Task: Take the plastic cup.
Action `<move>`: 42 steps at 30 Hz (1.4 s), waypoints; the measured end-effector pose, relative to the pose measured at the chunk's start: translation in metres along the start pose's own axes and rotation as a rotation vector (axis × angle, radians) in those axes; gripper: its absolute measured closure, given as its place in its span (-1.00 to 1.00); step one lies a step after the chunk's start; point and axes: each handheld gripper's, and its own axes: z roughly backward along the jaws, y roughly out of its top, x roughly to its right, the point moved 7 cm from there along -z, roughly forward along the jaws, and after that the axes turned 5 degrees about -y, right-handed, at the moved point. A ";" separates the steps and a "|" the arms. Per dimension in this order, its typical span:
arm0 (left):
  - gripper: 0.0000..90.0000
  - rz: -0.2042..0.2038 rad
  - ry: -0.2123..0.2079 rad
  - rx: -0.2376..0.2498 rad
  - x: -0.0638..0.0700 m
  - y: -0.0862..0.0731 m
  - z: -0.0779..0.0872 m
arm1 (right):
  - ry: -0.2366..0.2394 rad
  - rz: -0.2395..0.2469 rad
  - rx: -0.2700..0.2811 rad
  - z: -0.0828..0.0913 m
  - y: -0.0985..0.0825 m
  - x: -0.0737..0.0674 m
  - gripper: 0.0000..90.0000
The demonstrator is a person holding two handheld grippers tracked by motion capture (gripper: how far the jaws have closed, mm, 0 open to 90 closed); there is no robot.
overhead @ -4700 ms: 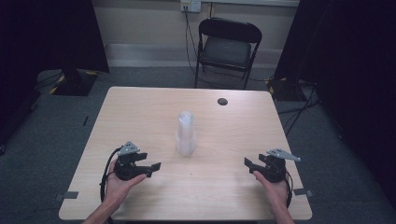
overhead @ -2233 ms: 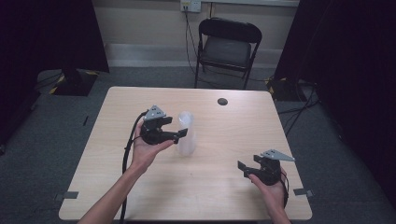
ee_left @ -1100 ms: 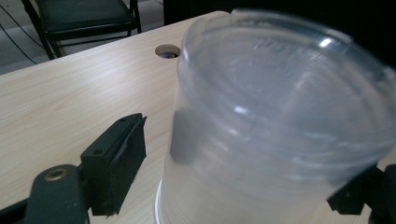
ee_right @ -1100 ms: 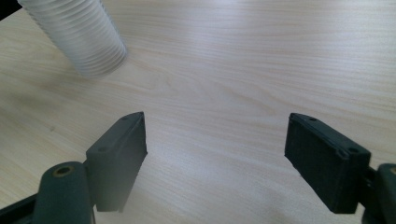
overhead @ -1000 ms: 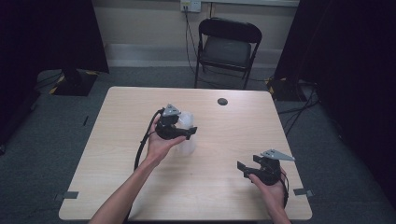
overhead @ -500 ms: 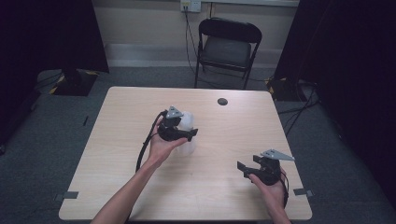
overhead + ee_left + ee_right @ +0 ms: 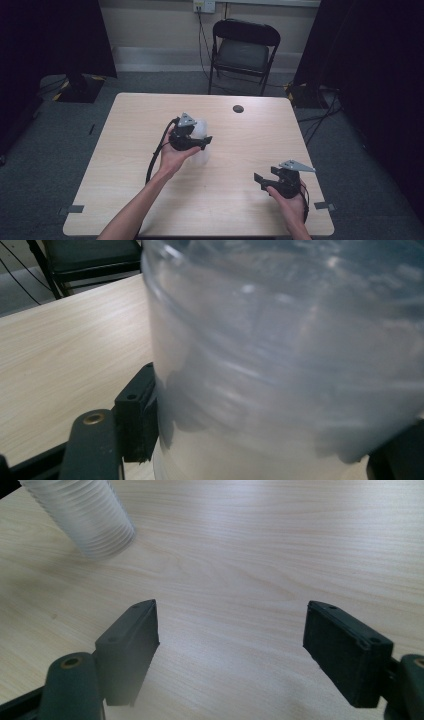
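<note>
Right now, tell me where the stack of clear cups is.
In the high view the stack of clear cups stands near the middle of the table, between the left tongs, well apart from the right tongs.

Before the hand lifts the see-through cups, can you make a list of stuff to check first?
1. Cups between the jaws: ok. The left gripper has the stack of clear cups between its jaws, which have just been closing.
2. Pads pressing firmly on the cups: cannot tell. One pad sits right against the stack, but the other side is hidden behind the plastic.
3. Stack standing upright on the table: ok.
4. Right gripper out of the way: ok. It is held low near the table's near right corner, jaws open, nothing in them.
5. Room around the stack: ok. The small dark disc lies far off near the back edge.
</note>
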 end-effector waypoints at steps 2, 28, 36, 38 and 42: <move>-0.31 -0.003 -0.002 -0.001 0.000 0.000 0.001 | -0.001 0.000 -0.001 0.000 0.000 0.000 -0.51; -0.25 0.013 -0.015 0.074 0.004 0.019 0.016 | 0.004 0.000 0.000 -0.001 0.000 -0.001 -0.51; -0.24 0.016 -0.014 0.093 0.005 0.024 0.021 | 0.005 -0.003 -0.003 -0.001 0.000 -0.002 -0.51; -0.24 0.015 -0.013 0.103 0.006 0.028 0.023 | 0.006 -0.002 -0.003 -0.001 0.000 -0.002 -0.51; -0.24 0.004 -0.012 0.118 0.009 0.035 0.027 | 0.006 -0.004 -0.003 -0.001 0.000 -0.002 -0.51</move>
